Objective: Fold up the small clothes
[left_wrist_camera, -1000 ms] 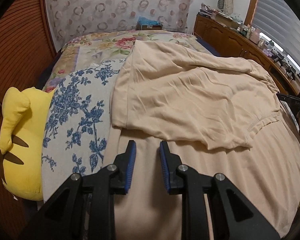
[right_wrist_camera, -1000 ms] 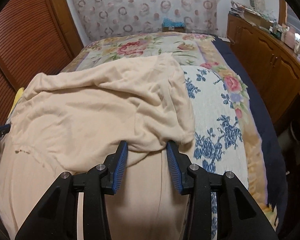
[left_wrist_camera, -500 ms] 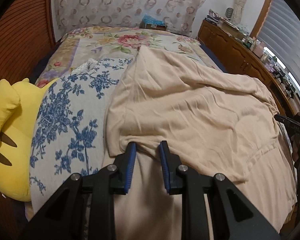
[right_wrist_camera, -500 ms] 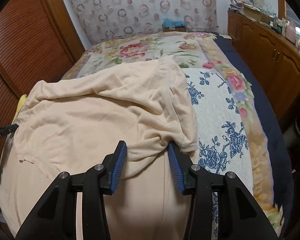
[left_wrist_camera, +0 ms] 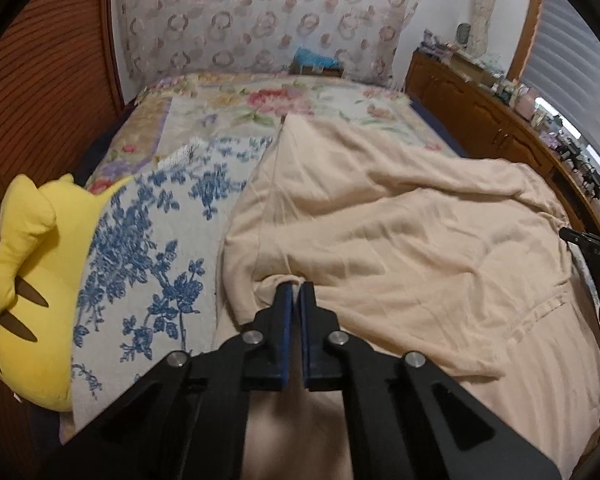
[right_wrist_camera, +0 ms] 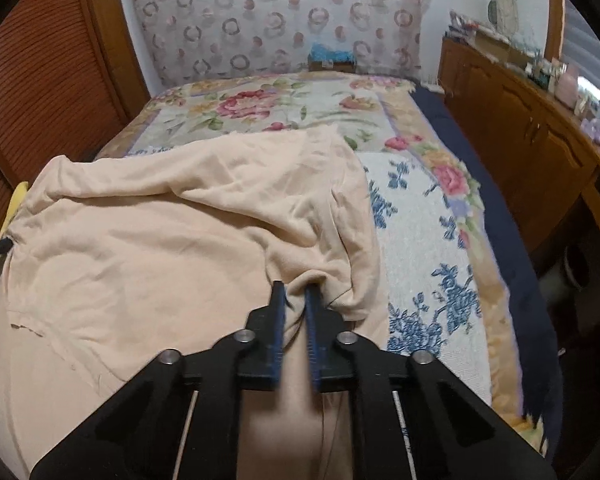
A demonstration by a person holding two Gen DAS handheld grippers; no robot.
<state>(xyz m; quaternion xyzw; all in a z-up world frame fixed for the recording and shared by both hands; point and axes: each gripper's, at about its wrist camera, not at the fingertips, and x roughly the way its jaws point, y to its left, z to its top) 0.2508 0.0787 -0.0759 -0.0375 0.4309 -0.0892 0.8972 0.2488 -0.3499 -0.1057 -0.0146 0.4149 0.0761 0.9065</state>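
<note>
A beige garment (left_wrist_camera: 400, 240) lies spread over the bed (left_wrist_camera: 148, 264), covering most of its near half, with its far layer already doubled back toward the camera. The plush (left_wrist_camera: 32, 280) sits at the bed's left edge, well clear of the cloth.

The left claw (left_wrist_camera: 293, 286) has its blue pads (left_wrist_camera: 285, 320) pressed nearly together, pinching a bunched bit of the garment's near-left corner; fabric puckers right at the tips. The right claw (right_wrist_camera: 296, 286) is narrowed on the near-right corner of the same doubled layer (right_wrist_camera: 204, 232), with a tuck of cloth between its pads (right_wrist_camera: 311, 320), though a slim gap shows, so the hold looks lighter there. The right claw's tip also shows at the far right edge of the left view, beside the garment's hem.

Judging by this, the step in hand is the grasp that opens a fold: both corners of the loose layer are caught. The next move likely calls for lifting both corners together, level with each other, and carrying them across the garment so edge meets edge. The right claw may need to close tighter first, or that corner could slip. Uneven lift would leave the fold skewed and wrinkled
</note>
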